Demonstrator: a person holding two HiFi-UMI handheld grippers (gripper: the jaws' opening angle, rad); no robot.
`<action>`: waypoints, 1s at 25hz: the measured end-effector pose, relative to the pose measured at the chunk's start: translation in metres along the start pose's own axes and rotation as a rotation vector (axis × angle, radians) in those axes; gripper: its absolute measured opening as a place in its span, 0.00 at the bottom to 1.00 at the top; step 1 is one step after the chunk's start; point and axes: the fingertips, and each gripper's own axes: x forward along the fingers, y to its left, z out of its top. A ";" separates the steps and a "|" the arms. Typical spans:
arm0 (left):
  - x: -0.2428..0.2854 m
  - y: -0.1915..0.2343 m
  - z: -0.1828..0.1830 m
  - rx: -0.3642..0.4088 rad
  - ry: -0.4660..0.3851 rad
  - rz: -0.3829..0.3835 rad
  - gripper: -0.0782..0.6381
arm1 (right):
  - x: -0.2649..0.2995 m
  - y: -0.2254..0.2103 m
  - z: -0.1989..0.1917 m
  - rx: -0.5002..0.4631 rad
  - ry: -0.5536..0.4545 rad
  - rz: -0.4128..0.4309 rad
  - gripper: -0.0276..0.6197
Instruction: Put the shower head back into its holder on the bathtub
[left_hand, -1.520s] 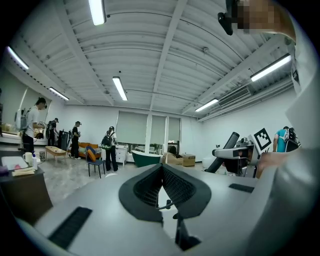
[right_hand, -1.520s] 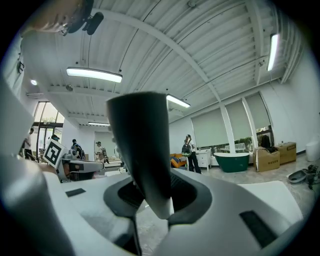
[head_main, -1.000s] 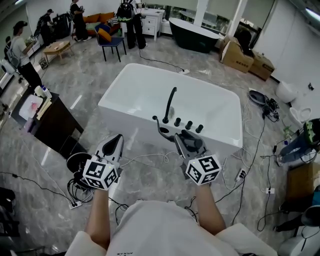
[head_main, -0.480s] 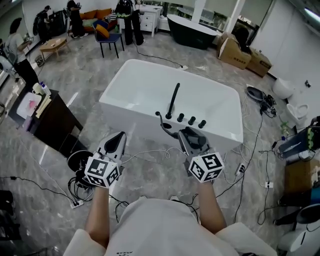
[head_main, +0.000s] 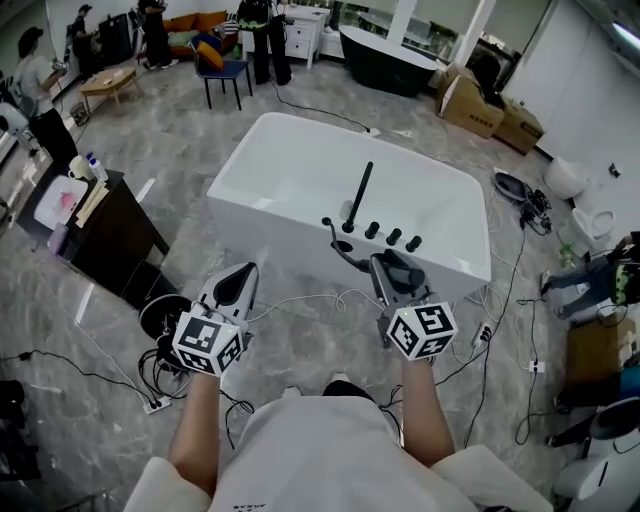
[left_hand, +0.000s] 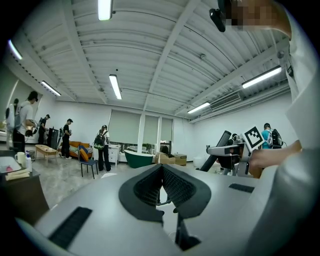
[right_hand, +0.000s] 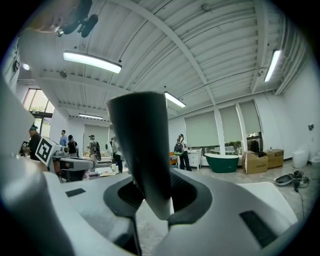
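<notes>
The white bathtub (head_main: 300, 170) stands ahead of me. On its near rim are a tall black spout (head_main: 358, 195), a row of black knobs (head_main: 394, 237) and a curved black fitting (head_main: 335, 240). My right gripper (head_main: 388, 264) hovers just in front of that rim and is shut on the shower head (right_hand: 145, 150), a dark tapered handle that rises between the jaws, with its thin hose hanging below. My left gripper (head_main: 238, 282) is lower left, over the floor beside the tub, shut and holding nothing. I cannot pick out the holder itself among the fittings.
Cables (head_main: 300, 300) lie on the marble floor in front of the tub. A dark desk (head_main: 110, 235) stands at the left, and cardboard boxes (head_main: 490, 110) and a dark green tub (head_main: 385, 50) behind. Several people stand at the far left and back.
Both grippers have shifted a little to the right and toward the tub rim. The right gripper still holds the shower head. The whole view has slid with my movement.
</notes>
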 end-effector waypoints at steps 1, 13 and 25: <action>-0.001 0.003 -0.001 -0.003 0.001 0.003 0.12 | 0.001 0.001 0.000 -0.001 0.000 0.000 0.24; 0.004 0.025 -0.005 -0.017 0.006 0.006 0.12 | 0.031 0.000 0.022 -0.006 -0.046 0.007 0.24; 0.068 0.033 -0.006 -0.017 0.027 -0.009 0.12 | 0.067 -0.049 0.030 0.008 -0.062 0.013 0.23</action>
